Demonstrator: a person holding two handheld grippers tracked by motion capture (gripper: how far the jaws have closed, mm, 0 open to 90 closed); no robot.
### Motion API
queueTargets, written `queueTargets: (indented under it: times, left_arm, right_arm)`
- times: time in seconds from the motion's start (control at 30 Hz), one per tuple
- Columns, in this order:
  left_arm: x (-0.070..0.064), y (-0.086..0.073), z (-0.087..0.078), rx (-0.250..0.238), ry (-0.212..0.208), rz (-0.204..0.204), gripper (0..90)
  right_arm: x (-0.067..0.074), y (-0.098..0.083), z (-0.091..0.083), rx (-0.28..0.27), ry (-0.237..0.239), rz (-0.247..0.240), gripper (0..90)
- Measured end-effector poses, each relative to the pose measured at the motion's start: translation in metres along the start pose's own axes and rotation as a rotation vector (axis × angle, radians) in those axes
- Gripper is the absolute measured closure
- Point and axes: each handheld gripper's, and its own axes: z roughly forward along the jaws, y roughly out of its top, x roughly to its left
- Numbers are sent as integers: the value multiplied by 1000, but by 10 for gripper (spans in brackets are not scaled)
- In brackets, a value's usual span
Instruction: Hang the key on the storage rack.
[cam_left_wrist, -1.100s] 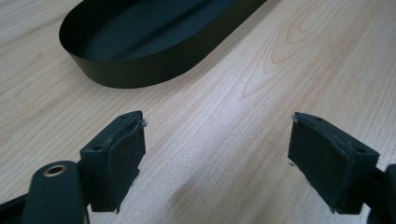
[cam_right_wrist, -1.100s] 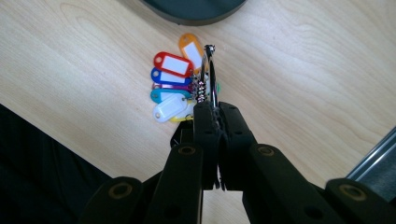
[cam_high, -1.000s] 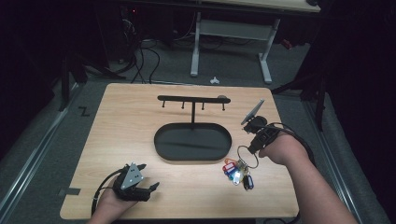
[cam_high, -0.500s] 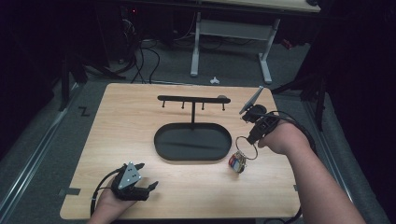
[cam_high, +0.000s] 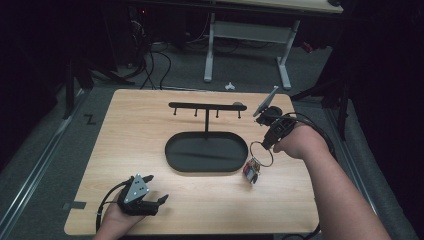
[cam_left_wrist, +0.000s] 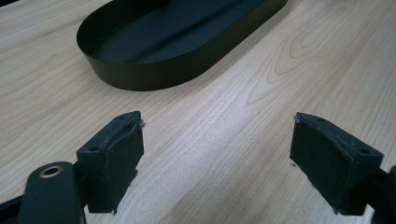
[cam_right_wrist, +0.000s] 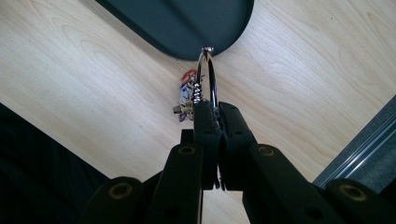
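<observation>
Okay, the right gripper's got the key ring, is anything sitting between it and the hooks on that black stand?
Nothing visible blocks the way. The right gripper is shut on the key ring, lifted beside the stand's oval tray. The hook bar lies beyond, with open air between; its right-end hooks look bare.

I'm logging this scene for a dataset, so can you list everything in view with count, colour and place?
Table: one, light wood, centre of the high view.
Key stand: one, black, hook bar on a post over an oval tray, table centre.
Key ring: one, silver, held off the tray's right end.
Charms: small red, blue and white cluster hanging from the ring.
Desk frame: one, white, on the floor beyond the table.
Left gripper: black, jaws open, near-left table edge.
Right gripper: black, jaws shut on the key ring.
</observation>
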Motion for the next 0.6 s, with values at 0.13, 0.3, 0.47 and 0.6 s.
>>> queueTargets:
  times: [0.13, 0.3, 0.47, 0.6]
  left_arm:
    - [0, 0, 2, 7, -4, 6, 179]
    - [-1, 1, 1, 5, -5, 11, 178]
    - [-2, 0, 2, 5, -16, 13, 178]
    - [-2, 1, 2, 4, -16, 14, 178]
  right_arm:
    - [1, 3, -4, -8, -4, -3, 876]
    - [2, 6, -11, -20, -11, -2, 876]
    - [7, 9, -14, -20, -13, -15, 877]
    - [8, 11, -14, -19, -13, -28, 876]
